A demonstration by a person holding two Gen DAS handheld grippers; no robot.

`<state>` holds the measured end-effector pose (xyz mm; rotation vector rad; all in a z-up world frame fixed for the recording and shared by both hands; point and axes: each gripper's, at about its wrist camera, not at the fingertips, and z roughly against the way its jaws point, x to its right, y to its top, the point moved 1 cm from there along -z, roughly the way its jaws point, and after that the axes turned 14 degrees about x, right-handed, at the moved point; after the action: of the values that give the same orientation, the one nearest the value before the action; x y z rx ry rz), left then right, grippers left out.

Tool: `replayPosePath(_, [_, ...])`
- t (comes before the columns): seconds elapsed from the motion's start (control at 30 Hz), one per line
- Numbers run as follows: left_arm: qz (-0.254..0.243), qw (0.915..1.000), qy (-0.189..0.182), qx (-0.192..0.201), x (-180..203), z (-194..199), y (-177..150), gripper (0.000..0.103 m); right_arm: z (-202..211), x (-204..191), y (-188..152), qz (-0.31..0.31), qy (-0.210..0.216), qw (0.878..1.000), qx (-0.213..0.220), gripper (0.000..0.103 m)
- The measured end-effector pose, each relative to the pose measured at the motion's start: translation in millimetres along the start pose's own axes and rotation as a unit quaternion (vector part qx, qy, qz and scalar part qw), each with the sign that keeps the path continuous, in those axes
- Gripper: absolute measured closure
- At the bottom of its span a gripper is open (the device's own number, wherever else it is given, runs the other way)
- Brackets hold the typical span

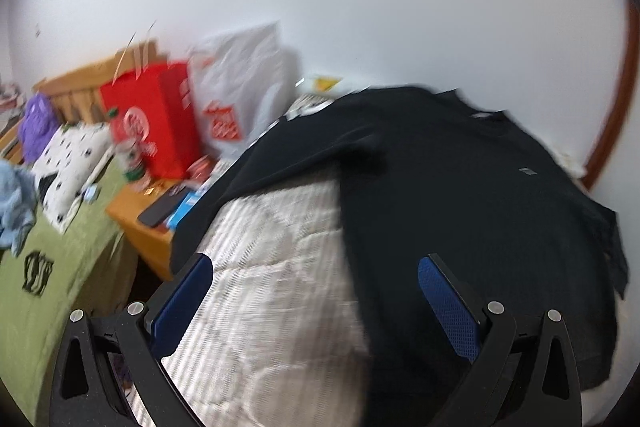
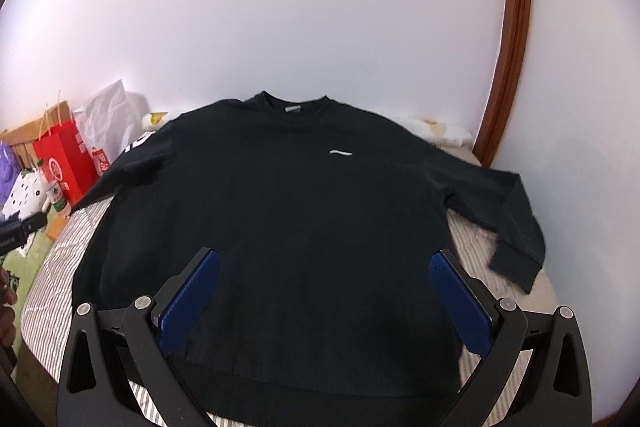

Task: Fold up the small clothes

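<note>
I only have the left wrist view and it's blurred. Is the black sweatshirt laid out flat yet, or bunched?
Observer: In the right wrist view the black sweatshirt lies flat, front up, collar toward the wall.
Operator: Where is the sleeve on the far side? I can't see it.
Observer: That sleeve is spread out to the right on the striped bedding, cuff bent back toward the hem.
Operator: Is the right gripper holding anything?
Observer: No. The right gripper is open above the lower body of the sweatshirt, with nothing between its fingers. Your left gripper is open too.
</note>
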<state>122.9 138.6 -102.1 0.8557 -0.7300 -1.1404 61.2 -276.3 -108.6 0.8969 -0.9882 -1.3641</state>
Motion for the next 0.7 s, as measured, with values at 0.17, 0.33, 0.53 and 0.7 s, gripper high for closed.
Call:
replayPosePath(0.17, [0.026, 0.9976, 0.042, -0.048, -43, -54, -14, 0.009, -30, 0, -7, -0.021, 0.022, 1.0, -0.009, 0.0])
replayPosePath(0.33, [0.027, 0.9944, 0.054, -0.087, -56, -109, -17, 0.02, -63, -4, -15, -0.021, 0.022, 0.999, -0.03, 0.0])
replayPosePath(0.53, [-0.011, 0.9927, 0.068, -0.099, -45, -160, -5, 0.027, -95, -6, -22, -0.033, 0.029, 0.998, -0.053, 0.001])
replayPosePath(0.7, [-0.014, 0.9922, 0.082, -0.092, -45, -188, 8, 0.041, -112, -1, -21, -0.024, 0.019, 0.998, -0.058, 0.001])
